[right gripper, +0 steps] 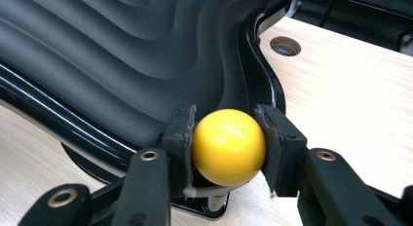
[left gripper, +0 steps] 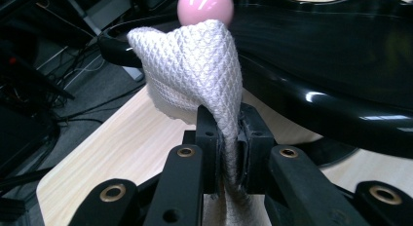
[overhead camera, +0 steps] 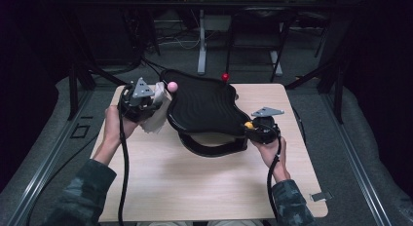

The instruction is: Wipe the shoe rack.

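A black ridged tray (overhead camera: 204,106) with ball-shaped knobs is seen raised on a black stand (overhead camera: 214,145) on the worktop (overhead camera: 195,187), and a wiping operation appears to be in hand. The work is judged to be at an early or middle stage: the cloth (overhead camera: 157,114) is held at the tray's left rim, just below the pink knob (overhead camera: 172,86), and no wiped area can be told from an unwiped one on the dark surface. Most of the tray is therefore assumed to remain to be wiped. The left gripper (left gripper: 228,138) is closed tight on the white waffle-weave cloth, a fold of which is pinched between the jaws and draped upward toward the pink knob in the left gripper view. The right gripper (right gripper: 228,145) is closed on the yellow knob (right gripper: 229,145) at the tray's near right corner, with both pads pressed against the ball, so that the tray is steadied. A red knob (overhead camera: 225,77) stands at the far rim, untouched.
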A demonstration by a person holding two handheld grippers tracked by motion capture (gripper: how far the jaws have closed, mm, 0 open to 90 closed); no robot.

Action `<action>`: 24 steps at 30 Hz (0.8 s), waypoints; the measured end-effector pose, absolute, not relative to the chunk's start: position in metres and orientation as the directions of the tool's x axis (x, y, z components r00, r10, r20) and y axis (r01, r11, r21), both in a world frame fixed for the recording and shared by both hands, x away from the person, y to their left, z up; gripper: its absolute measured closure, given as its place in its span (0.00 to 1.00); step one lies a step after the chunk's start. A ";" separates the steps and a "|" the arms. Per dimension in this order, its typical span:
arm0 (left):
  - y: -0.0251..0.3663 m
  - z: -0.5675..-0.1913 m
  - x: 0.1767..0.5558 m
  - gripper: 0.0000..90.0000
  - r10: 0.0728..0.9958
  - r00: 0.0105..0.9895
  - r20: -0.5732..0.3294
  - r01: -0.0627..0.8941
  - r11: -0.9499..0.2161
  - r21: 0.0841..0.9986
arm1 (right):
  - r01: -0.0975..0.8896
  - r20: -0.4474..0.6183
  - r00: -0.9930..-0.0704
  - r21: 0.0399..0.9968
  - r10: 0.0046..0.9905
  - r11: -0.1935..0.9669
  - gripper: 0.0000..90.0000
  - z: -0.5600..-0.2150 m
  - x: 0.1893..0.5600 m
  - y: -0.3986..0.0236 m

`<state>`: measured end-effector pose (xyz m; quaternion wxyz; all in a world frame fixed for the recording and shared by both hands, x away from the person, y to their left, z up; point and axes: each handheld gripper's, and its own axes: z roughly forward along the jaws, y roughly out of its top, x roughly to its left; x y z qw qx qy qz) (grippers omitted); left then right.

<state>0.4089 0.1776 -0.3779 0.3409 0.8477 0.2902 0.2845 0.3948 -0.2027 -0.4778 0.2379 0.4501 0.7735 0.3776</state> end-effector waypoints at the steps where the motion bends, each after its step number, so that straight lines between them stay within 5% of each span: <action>1: 0.177 -0.380 0.411 0.90 0.685 0.670 0.286 0.298 -0.602 0.741 | 0.517 -0.027 -0.481 0.798 0.876 0.309 0.66 -0.478 0.395 -0.203; 24: 0.167 -0.434 0.436 0.91 0.703 0.676 0.222 0.317 -0.549 0.773 | 0.521 -0.012 -0.462 0.806 0.887 0.282 0.67 -0.479 0.394 -0.203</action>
